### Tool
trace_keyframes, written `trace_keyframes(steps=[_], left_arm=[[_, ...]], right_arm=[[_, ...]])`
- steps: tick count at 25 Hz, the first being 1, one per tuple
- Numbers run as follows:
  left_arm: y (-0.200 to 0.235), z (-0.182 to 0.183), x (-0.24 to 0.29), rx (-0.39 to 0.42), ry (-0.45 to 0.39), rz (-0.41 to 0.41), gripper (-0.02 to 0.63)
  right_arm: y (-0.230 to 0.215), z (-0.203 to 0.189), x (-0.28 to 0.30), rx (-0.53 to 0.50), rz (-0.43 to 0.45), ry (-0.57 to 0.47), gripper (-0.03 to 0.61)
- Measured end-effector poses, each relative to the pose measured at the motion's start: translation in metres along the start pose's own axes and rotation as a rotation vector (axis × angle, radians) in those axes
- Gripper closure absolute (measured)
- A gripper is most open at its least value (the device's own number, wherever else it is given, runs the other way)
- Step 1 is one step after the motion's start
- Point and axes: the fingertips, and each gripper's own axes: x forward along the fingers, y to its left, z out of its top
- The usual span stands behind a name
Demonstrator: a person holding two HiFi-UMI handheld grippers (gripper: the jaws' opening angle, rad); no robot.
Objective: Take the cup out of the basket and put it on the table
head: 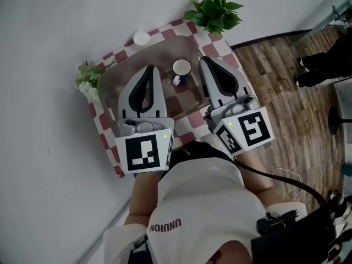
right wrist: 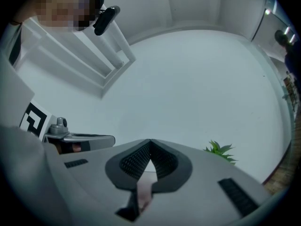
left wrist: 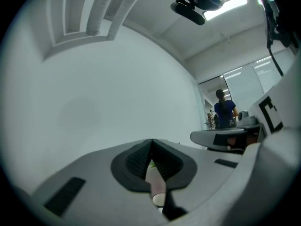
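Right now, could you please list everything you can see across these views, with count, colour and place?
cup: one, white, inside the basket
basket: one, clear greyish, on the table
table: one, red-and-white checked cloth, against the white wall
small round object: one, white, at the table's far edge
leafy plant: one, green, at the table's far right corner
flowering plant: one, white and green, at the table's left edge
floor: wooden, brown, right of the table
bystander: one, blue top, far off in the left gripper view
left tool: one, grey, shut and empty, left of the cup
right tool: one, grey, shut and empty, right of the cup
shirt: one, white, on the person holding the tools
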Motion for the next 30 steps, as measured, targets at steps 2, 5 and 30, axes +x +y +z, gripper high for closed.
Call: trace_keyframes(steps=[2, 5, 30], left_arm=[[-0.001, 0.001, 0.008, 0.017, 0.001, -0.025, 0.601], [0.0, 0.005, 0.021, 0.031, 0.009, -0.059, 0.601], [0.007, -0.092, 0.1, -0.023, 0.195, -0.345, 0.601]], right_arm=[[-0.003, 0.0, 0.004, -0.002, 0.0, 0.003, 0.561], [-0.008, 0.003, 0.011, 0.001, -0.011, 0.006, 0.561], [-0.031, -0.005, 0.041, -0.006, -0.165, 0.024, 0.561]])
